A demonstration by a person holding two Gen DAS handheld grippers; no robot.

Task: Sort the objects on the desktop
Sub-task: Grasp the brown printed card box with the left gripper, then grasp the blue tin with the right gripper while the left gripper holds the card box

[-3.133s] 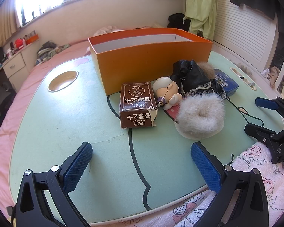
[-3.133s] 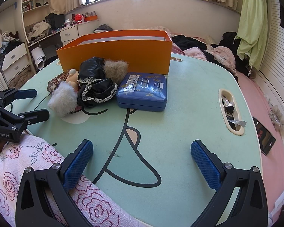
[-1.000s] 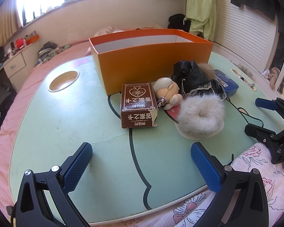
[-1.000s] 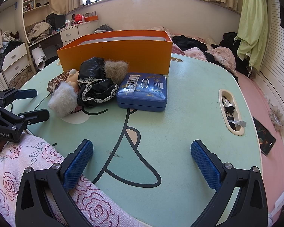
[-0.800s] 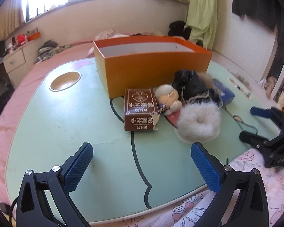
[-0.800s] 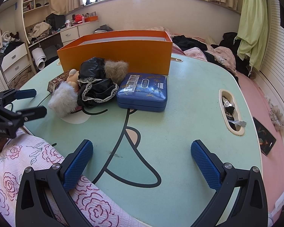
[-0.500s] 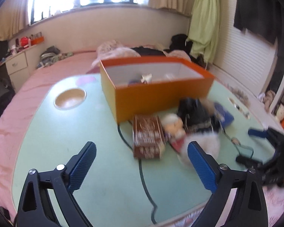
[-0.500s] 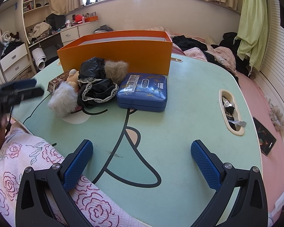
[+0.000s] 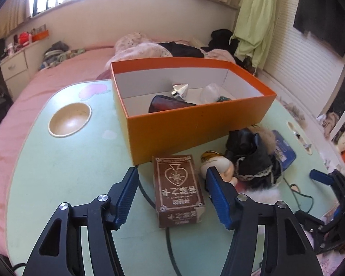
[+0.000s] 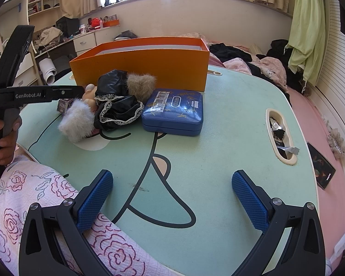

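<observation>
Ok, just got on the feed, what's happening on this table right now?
The left gripper is open, straddling the brown card box in front of the orange box, not gripping yet. The right gripper hangs open over bare table. The doll and blue tin lie unsorted.

Left wrist high over table, right wrist low, both facing orange box

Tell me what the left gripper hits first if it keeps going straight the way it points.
Most likely the brown card box: it lies between the open fingers of the left gripper, just ahead. Past it stands the orange box. Depth is uncertain.
</observation>
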